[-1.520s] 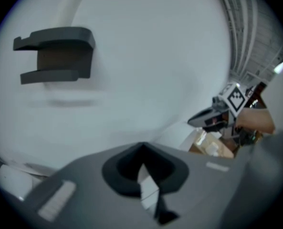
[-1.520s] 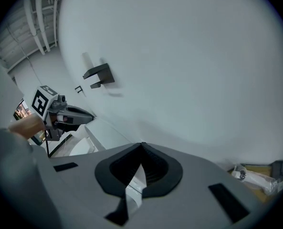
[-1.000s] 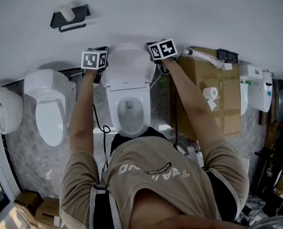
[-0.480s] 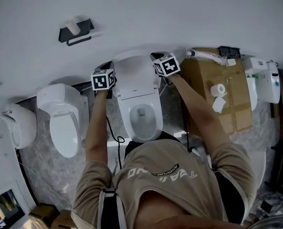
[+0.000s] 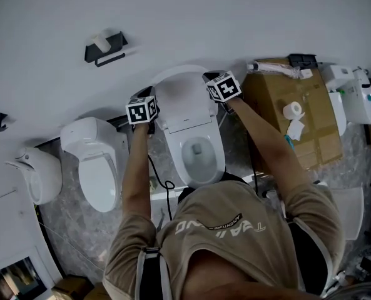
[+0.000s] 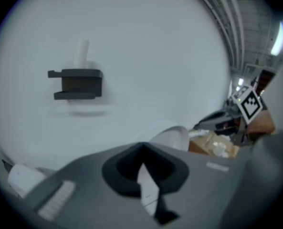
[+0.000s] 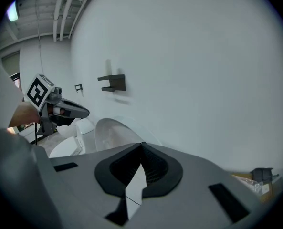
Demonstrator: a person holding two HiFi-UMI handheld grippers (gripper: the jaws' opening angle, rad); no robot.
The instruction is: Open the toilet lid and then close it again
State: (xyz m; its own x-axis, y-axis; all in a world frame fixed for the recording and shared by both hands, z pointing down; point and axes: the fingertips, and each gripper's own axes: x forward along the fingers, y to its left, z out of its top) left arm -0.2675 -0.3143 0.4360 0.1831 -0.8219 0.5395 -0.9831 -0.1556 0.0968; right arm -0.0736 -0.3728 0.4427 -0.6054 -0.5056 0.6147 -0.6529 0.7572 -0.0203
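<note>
Lid (image 5: pixel 180 99) stays upright vs wall (image 5: pixel 235 17), bowl (image 5: pixel 201 158) exposed. L gripper (image 6: pixel 142 148) & R gripper (image 7: pixel 141 145) still flank lid, now slightly lower along its edges. Both jaw pairs pressed together, nothing pinched. Opening prob. done; closing next.

Toilet lid (image 5: pixel 184 99): plain white, past the right gripper (image 7: pixel 142 146) jaws. Left gripper (image 6: pixel 142 149) and right: grey bodies, black jaw pads. Marker cubes (image 5: pixel 142 111): black-and-white squares. Holder (image 6: pixel 77 84) above left jaws: black. Box (image 5: pixel 285 105): brown. Floor (image 5: pixel 66 224): grey, possibly marbled.
</note>
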